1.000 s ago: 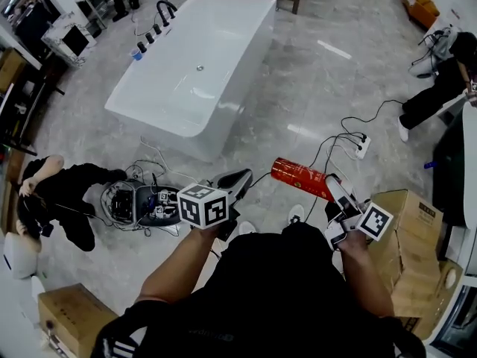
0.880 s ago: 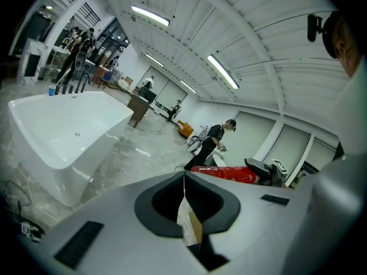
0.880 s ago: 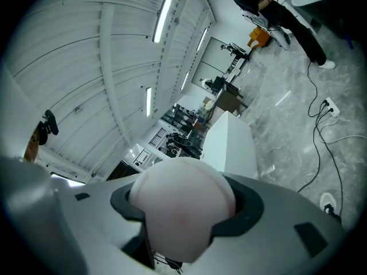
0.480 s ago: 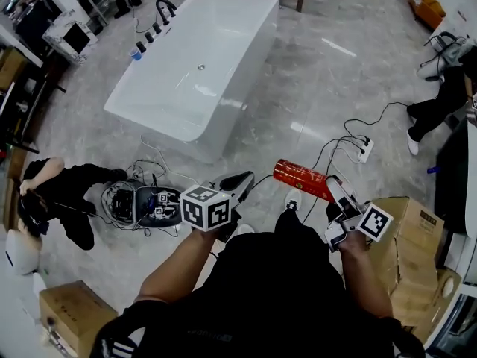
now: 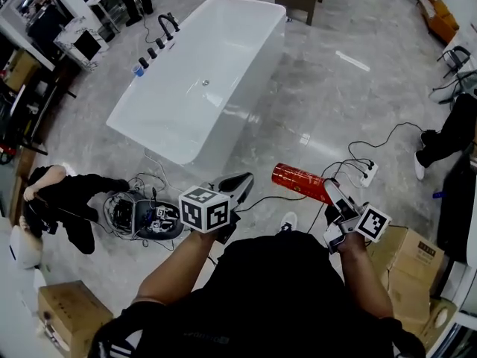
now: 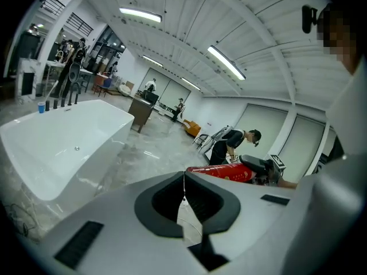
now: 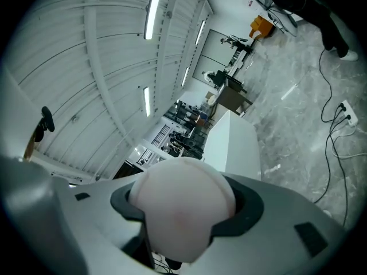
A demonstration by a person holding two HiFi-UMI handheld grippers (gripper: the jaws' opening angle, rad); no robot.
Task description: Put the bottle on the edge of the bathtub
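Right gripper [image 5: 329, 190] is clamped on one end of the red bottle [image 5: 300, 182]. In the right gripper view the pale rounded end fills the gap between the jaws. The bottle lies roughly level in the air and sticks out to the left of the jaws, over the grey floor [image 5: 313, 88]. It is well apart from the near right corner of the white bathtub [image 5: 153, 136] and touches nothing else.

Left gripper [image 6: 184, 182] is closed with its tips meeting and nothing between them. It is held low, between the bottle and the tub's near edge.

Handling, judged: the bottle is a stiff cylinder with a glossy skin, so probably slick. It looks light, since an end-only hold carries it level without sagging. The end hold gives leverage against the jaws, so it may twist or slip if swung fast. A hold around the mid-body would be steadier, but the current one leaves the free end clear to go down first. It shows no sign of being fragile or soft, so squeeze is not a worry.

The tub rim is a narrow flat band, and the right long edge and near edge look bare. The far left edge carries the taps [image 5: 165, 19] and a small blue cup [image 5: 138, 70]. A tall bottle on a narrow rim may tip into the tub or onto the floor, so it needs to be set square before release. Cables [image 5: 350, 159] trail on the floor on the way.
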